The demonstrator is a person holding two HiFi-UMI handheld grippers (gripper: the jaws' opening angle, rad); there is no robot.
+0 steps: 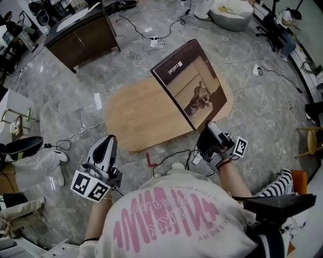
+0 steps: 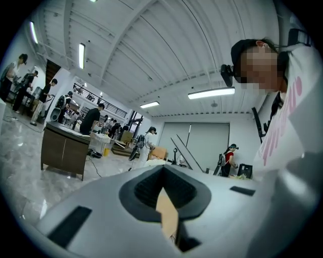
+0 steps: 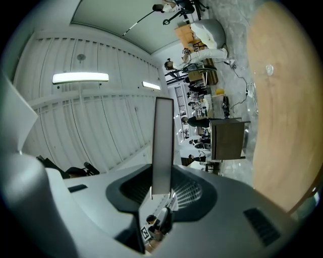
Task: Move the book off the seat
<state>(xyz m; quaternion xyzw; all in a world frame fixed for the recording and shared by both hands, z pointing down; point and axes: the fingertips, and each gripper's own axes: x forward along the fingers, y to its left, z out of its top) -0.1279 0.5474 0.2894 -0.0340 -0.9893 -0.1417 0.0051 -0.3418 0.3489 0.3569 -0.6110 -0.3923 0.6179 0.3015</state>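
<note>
Right claw point(image 1: 208, 130): clenched on book point(image 1: 194, 80), above seat point(image 1: 136, 116)
Left claw point(image 1: 107, 146): closed, empty
Carry: hold firm, clear seat's edge

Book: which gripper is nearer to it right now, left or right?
Right. The right gripper is clamped on the lower corner of the book. The left gripper is well apart from it, off the near-left edge of the wooden seat.

Messy workshop, grey marble floor point(image 1: 60, 101) all over
Dark wood cabinet point(image 1: 83, 35) top left, white power strip point(image 1: 157, 43) lying further right, pale beanbag point(image 1: 231, 12) up top.
</note>
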